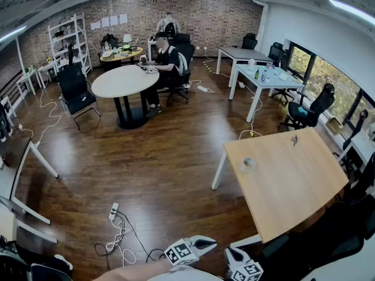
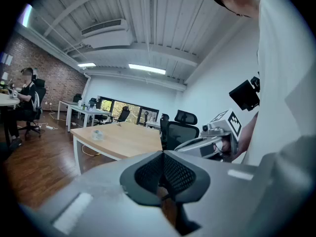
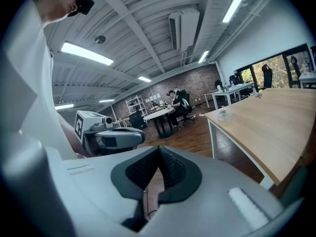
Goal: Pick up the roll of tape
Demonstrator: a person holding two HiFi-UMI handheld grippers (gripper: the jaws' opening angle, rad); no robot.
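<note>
Both grippers sat low and close to the person's body. On the left gripper (image 2: 162, 176) the jaws were pressed together with nothing between them, and the right gripper (image 3: 159, 174) was the same. They were probably held shut and close because the reach had not begun yet. The roll of tape (image 1: 248, 164) lay flat near one corner of the wooden table (image 1: 296, 183), just in from its edge, well apart from both grippers.
</note>
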